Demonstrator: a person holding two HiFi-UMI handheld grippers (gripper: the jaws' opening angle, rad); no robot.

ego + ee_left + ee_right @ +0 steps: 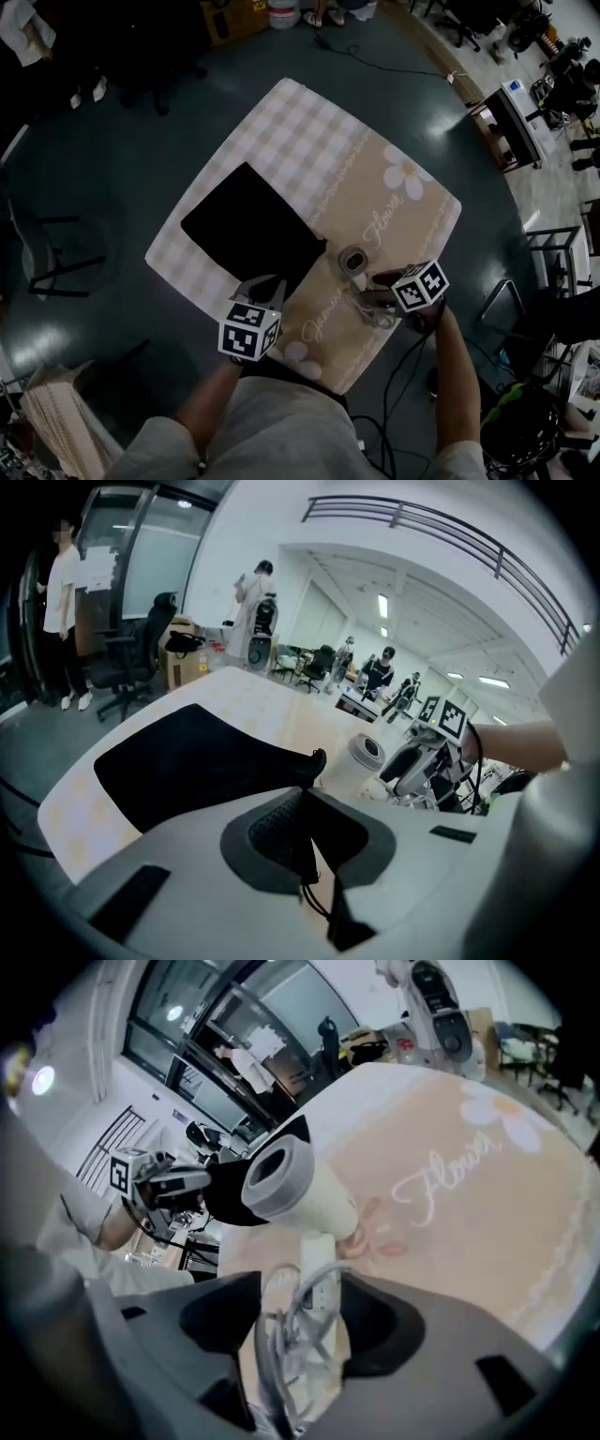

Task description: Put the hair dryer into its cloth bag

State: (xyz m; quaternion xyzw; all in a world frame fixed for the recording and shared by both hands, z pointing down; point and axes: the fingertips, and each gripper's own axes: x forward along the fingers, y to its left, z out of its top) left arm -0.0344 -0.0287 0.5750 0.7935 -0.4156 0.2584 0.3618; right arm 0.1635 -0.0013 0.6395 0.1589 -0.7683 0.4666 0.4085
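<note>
a flat black cloth bag (248, 230) lies on a table cloth (328, 150) that is pale checked on one half and beige with white flowers on the other; the left gripper (307, 836) has its jaws together, clamped on a fold of the bag's near edge, and the fabric rises from the table to the pinch; a thin black string (314, 907) hangs below the jaws; just beside the bag's near corner lies the white hair dryer with a grey round nozzle (353, 260), resting on the beige half of the cloth with its nozzle end toward the bag; whether it touches the bag i cannot tell; the right gripper (300, 1326) has its jaws standing apart; the dryer's white handle and loops of its grey cable (281, 1335) sit between them, with a gap showing on each side, so the pads do not press on it; in the head view the two grippers are near each other at the table's near edge, left by the bag, right by the dryer.
</note>
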